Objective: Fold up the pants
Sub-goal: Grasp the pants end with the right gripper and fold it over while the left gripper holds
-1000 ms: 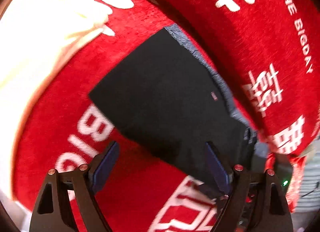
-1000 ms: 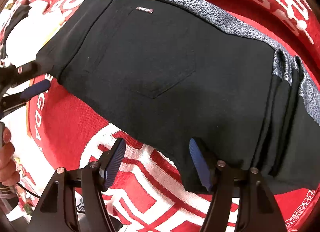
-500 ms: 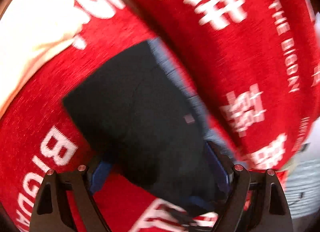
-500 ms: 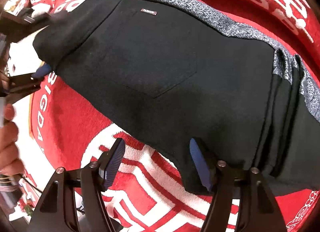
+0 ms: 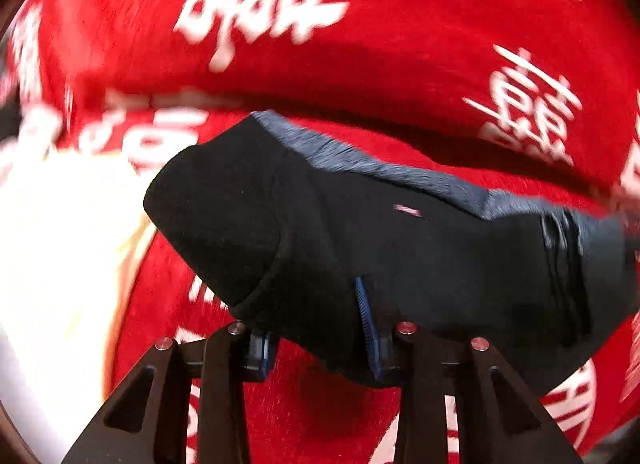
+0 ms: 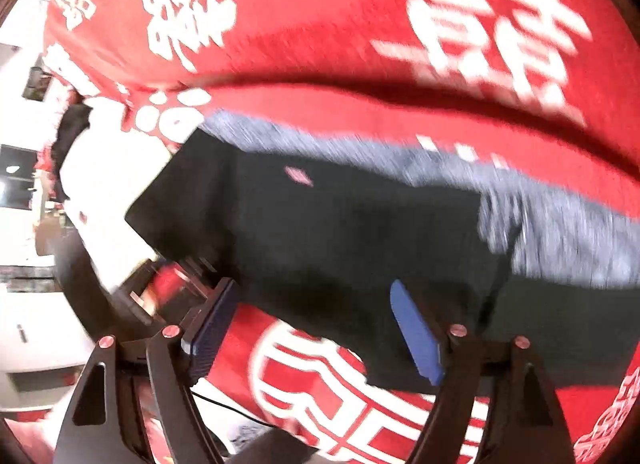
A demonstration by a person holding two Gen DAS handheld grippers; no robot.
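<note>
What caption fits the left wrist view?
Left gripper clamps the folded black pants over a red blanket.

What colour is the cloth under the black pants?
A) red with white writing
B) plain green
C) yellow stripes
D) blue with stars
A: the cloth around and under the pants is red with big white characters, and the right wrist view shows the same.
</note>
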